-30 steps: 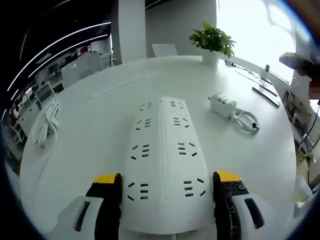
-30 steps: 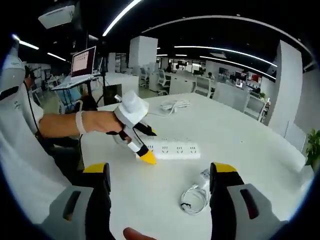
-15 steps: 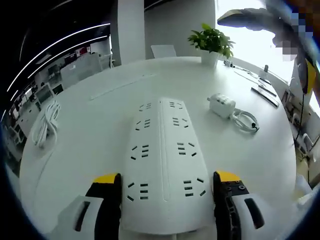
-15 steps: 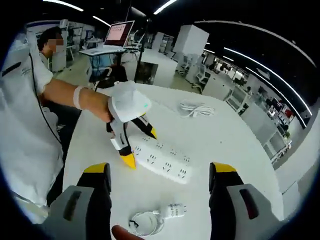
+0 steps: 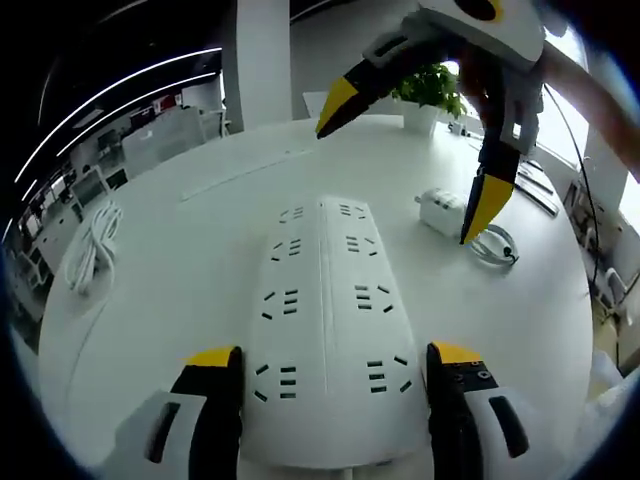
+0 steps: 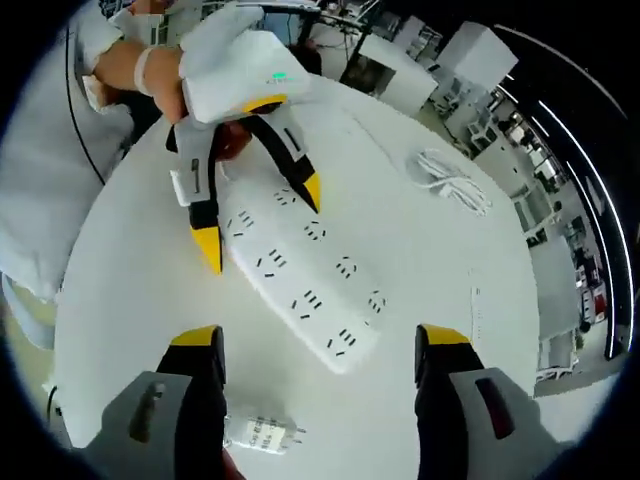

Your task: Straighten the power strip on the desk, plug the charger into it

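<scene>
- The power strip [image 5: 325, 320] is lying flat on the white counter [image 5: 180, 260], with the left claw [image 5: 330, 375] straddling its near end; whether the jaws are actually pressing its sides, I cannot tell.
- The charger [image 5: 443, 210] is sitting unplugged on the counter beside the strip, its coiled cable [image 5: 492, 240] next to it, so by my judgement the plugging step is not yet done.
- The right claw [image 6: 315, 345] is hovering above the charger [image 6: 262, 434], jaws spread wide and holding nothing.
- Straightening is probably near completion; picking up the charger and seating it in a socket are left.
- A separate coiled white cable [image 5: 92, 245] is lying well apart from the strip.
</scene>
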